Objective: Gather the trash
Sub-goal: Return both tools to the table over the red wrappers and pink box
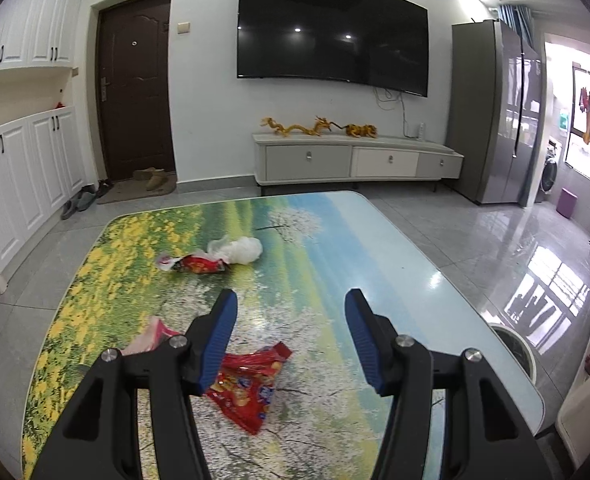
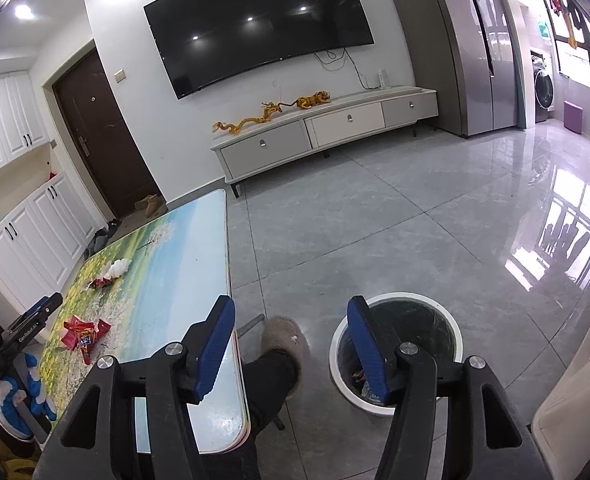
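Three light, crinkly wrappers lie on the bench (image 1: pixel 435 280): pink wrapper (image 1: pixel 151 334) at nine o'clock of the spread, empty left claw (image 1: pixel 291 322), red wrapper (image 1: pixel 251 380) beneath it; pinch a raised edge. Right claw (image 2: pixel 291 330), spread, empty, over bin (image 2: pixel 453 338).

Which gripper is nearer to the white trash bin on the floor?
Right. The right gripper hovers open just above the trash bin; the left gripper is over the table, near a red wrapper.
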Demonstrator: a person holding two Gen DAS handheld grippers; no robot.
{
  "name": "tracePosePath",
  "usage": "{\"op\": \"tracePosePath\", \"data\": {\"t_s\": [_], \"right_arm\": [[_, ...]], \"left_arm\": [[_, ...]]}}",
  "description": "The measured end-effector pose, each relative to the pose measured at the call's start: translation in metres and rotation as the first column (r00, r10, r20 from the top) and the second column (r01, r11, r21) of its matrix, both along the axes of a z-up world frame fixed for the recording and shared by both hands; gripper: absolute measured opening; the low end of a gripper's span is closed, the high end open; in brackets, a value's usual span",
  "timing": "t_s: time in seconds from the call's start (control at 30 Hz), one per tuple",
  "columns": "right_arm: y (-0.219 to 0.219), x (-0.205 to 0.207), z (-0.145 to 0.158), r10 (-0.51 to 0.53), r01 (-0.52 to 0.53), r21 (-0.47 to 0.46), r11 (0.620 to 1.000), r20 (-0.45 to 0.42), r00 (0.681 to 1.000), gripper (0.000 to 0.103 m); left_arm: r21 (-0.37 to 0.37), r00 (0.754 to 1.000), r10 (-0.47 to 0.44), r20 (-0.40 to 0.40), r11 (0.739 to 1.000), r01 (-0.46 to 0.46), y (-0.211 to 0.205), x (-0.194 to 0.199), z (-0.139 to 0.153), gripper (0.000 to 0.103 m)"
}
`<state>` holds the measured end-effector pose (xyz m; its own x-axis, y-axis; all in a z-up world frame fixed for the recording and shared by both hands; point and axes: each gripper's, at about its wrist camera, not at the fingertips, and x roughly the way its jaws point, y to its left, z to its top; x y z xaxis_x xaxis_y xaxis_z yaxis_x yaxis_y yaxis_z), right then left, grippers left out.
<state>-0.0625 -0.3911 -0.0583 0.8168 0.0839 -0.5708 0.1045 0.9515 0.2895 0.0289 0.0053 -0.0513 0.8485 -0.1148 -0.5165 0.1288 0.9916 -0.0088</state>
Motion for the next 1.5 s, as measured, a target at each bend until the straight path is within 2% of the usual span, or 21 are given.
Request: {"op": "tracePosePath", "data": {"t_s": [0.33,0.47,0.67,0.9,1.23,1.37,1.5], "right_arm": [[-0.001,-0.002,-0.004,0.007,-0.007,0.005,1.000,0.018,1.000,0.060],[-0.004,-0.001,-0.003,0.010,-0.010,0.011,1.000,0.033,0.999,0.062],[-0.002,0.000,-0.002,0.033,-0.035,0.025,0.999,0.058,0.998,0.063],[-0.005,-0.007,0.006,0.040,-0.041,0.009,0.999,0.096,0.995,0.068],[-0.018,-0.026,0.030,-0.037,0.043,-0.036,0.998,0.167,0.985,0.081],[-0.009,-0.028,0.039,-0.029,0.040,-0.056,0.998,0.187,0.982,0.089],[0.004,-0.026,0.047,-0.003,0.019,-0.076,0.997,0.207,0.978,0.097]], "left_arm": [[0.008,0.998,0.056,0.019,0.998,-0.056,0.017,-0.013,0.013,0.054],[0.008,0.995,0.093,0.025,0.996,-0.093,0.027,-0.018,0.014,0.062],[0.007,0.988,0.151,0.033,0.988,-0.152,0.045,-0.031,0.018,0.062],[-0.012,0.976,0.200,0.091,0.980,-0.200,0.052,-0.053,0.032,0.062],[-0.043,0.964,0.213,0.159,0.977,-0.209,0.060,-0.072,0.055,0.062],[-0.039,0.954,0.242,0.176,0.970,-0.239,0.070,-0.076,0.060,0.062],[-0.024,0.951,0.268,0.152,0.963,-0.268,0.091,-0.077,0.062,0.062]]}}
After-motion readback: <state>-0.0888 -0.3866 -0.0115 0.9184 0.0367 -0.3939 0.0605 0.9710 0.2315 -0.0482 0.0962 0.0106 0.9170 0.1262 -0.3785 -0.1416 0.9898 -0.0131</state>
